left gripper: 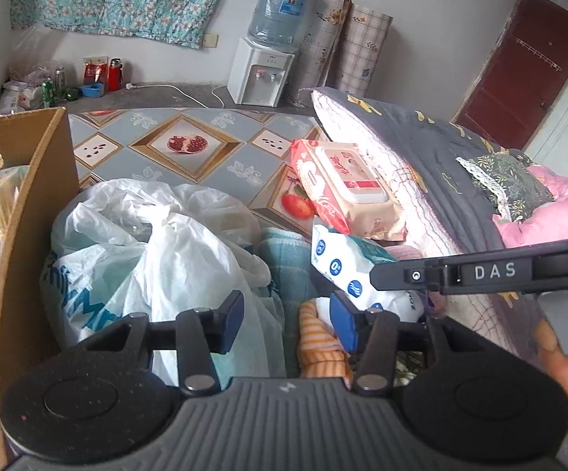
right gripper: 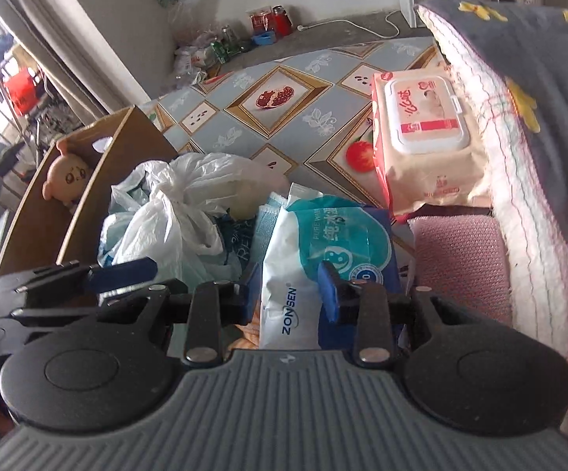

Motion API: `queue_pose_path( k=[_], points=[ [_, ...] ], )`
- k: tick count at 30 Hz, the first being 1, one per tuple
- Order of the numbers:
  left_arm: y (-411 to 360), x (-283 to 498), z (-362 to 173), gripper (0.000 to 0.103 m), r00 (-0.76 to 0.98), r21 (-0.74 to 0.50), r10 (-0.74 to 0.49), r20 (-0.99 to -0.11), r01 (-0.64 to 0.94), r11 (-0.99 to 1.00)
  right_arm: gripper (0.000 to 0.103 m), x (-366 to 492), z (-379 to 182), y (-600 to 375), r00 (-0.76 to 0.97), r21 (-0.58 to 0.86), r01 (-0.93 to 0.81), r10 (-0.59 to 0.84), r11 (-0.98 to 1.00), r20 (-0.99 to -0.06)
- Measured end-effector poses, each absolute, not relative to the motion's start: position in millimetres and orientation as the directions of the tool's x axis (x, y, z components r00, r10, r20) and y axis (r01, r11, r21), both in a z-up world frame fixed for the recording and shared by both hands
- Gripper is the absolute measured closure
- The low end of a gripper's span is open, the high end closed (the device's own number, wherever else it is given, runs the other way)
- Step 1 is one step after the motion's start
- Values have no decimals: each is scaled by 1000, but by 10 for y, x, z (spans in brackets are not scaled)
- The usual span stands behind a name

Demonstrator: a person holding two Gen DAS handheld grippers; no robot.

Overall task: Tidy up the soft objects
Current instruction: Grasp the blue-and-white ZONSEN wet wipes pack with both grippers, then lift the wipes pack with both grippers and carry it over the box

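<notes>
Wipes pack between right hand-held gripper fingers, seemingly untouched.

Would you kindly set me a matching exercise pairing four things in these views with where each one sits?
Things:
1. peach doll head
2. white-lidded pink wipes pack
3. teal-and-white ZONSEN wipes pack
4. pink knitted cloth

Places:
A. between the right gripper's fingers
B. inside the brown cardboard box
C. leaning against the grey quilt
D. below the pink pack, beside the quilt

Pairs: 1-B, 2-C, 3-A, 4-D

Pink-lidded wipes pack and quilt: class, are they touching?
Touching. The right wrist view shows the wipes pack with its right edge pressed against the quilt, no floor visible between them.
</notes>
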State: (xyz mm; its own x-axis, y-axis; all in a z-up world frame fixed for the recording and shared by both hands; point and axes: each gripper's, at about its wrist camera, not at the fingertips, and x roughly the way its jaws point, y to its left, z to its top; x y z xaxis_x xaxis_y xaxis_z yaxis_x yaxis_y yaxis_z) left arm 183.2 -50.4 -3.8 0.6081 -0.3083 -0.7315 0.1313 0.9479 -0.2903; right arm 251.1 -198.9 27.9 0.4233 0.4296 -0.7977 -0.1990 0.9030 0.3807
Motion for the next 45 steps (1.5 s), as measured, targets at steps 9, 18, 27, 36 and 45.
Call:
queue_pose_path(
  k=[9, 18, 27, 36, 45],
  points=[
    [-642, 2105, -150, 48, 584, -399, -361, -727, 68, 914, 70, 2405, -12, -2483, 418, 600, -138, 595, 788, -687],
    [-1047, 2200, -270, 48, 550, -348, -361, -753, 133, 928, 68, 2474, -347, -2933, 411, 814, -9, 745, 580, -526],
    [-1203, 2189, -283, 47, 565, -256, -324, -759, 199, 946, 59, 2605, -186, -3024, 484, 716, -27, 636, 697, -601],
    [-1224, 2209, -342, 46, 555, -246, -327, -765, 217, 945, 52, 2645, -420, -2837, 457, 693, -4, 617, 721, -640],
    [-1390, 2142, -313, 58, 567, -193, -322, -758, 277, 941, 62, 2439, -239, -2628, 524, 564, -53, 504, 824, -687]
  ],
)
